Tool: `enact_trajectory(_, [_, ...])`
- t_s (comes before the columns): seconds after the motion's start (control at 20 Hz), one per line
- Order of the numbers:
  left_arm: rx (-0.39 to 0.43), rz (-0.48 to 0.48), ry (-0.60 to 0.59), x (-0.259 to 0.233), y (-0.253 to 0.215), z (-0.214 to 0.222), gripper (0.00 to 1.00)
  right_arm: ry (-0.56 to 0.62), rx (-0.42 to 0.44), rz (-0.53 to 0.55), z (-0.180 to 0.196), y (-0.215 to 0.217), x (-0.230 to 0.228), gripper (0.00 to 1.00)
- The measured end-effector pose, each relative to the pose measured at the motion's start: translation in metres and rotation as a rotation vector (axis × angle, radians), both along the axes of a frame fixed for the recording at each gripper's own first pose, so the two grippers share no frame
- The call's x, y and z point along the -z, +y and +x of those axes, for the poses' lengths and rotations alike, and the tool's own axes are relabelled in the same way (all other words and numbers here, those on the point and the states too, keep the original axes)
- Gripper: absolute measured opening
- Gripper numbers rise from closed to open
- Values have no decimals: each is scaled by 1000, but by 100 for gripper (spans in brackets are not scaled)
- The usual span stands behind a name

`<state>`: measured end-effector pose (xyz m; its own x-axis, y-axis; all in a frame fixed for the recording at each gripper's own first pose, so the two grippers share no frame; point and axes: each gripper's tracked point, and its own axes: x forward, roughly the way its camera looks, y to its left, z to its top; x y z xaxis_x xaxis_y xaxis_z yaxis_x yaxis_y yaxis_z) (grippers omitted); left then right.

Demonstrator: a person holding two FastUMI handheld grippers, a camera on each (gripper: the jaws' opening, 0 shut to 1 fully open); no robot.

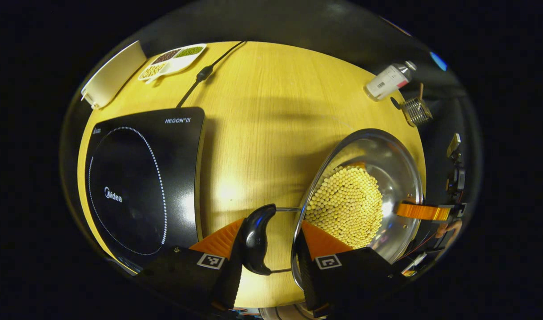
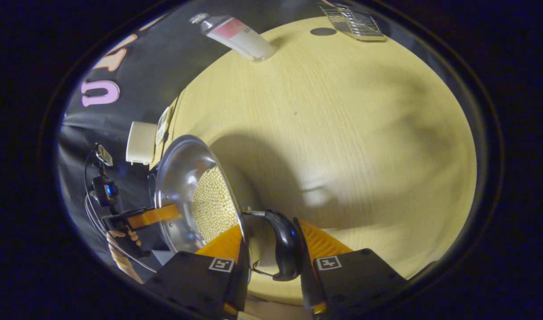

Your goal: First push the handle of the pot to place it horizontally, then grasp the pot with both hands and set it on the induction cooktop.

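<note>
Pot [image 1: 364, 195] of beans sits on worktop [image 1: 262, 111], beside cooktop [image 1: 138, 186]. Left hand-held gripper [image 1: 267, 249] straddles near handle [image 1: 257, 238], fingers not yet closed. Right hand-held gripper [image 2: 271, 253] brackets opposite handle [image 2: 284, 244], looks pinched. Opposite grips balance lift.

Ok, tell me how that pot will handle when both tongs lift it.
The pot is probably heavy for its size, since a heap of beans fills it. They look loose, so tilting may shift or spill them. Its handles are glossy wire-mounted grips, so they could slip or swivel.
</note>
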<state>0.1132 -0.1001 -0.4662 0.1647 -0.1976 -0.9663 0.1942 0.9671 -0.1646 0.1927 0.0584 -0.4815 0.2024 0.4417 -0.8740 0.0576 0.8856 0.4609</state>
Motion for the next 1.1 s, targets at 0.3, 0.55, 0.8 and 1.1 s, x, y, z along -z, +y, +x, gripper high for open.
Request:
enact_trajectory(0.3, [1,-36,2,-16,-12,-18,58,-61,3,-27,-13,-18,-21,46])
enact_trajectory(0.55, [35,-64,18,-32,-20,-39,61,-76,30,-29,-43,-30,-38,46])
enact_trajectory(0.8, [101,-82,20,-50,-24,-61,59,-89,80,-33,-78,-39,-58,46])
enact_trajectory(1.1, [176,-118,12,-68,-11,-69,58,-127,163,-57,-113,-26,-78,46])
